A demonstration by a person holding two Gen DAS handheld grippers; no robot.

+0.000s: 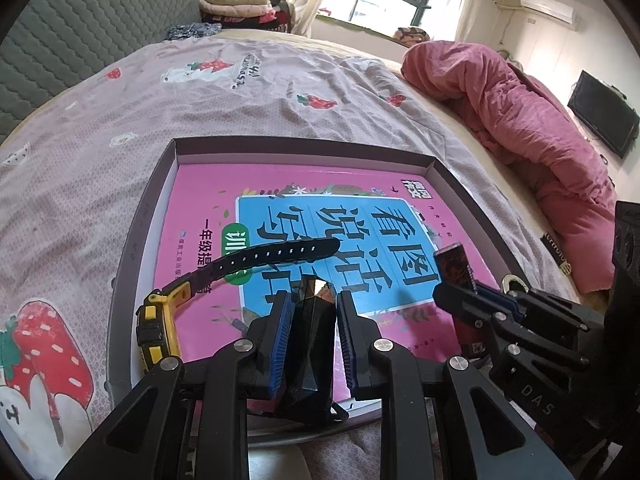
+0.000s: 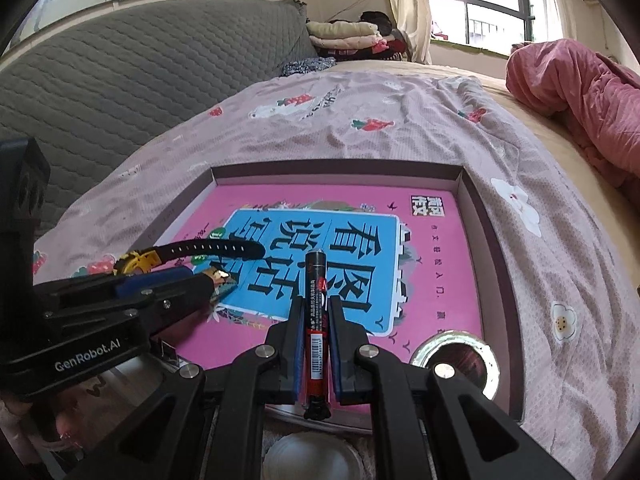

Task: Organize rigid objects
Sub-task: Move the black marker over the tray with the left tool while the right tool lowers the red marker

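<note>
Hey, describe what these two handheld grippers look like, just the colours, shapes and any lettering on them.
Both are matte black plastic linkage frames with round silver pivot bolts. The left gripper and right gripper each carry two flat fingers faced with ribbed blue pads. White lettering "GenRobot.AI" marks the left one's body; "DAS" marks the right's.

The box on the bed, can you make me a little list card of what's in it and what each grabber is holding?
box: shallow tray on the bed sheet
in box: pink book, yellow watch, round metal thing
left gripper: shut on black faceted object
right gripper: shut on battery
both held above: the book
</note>
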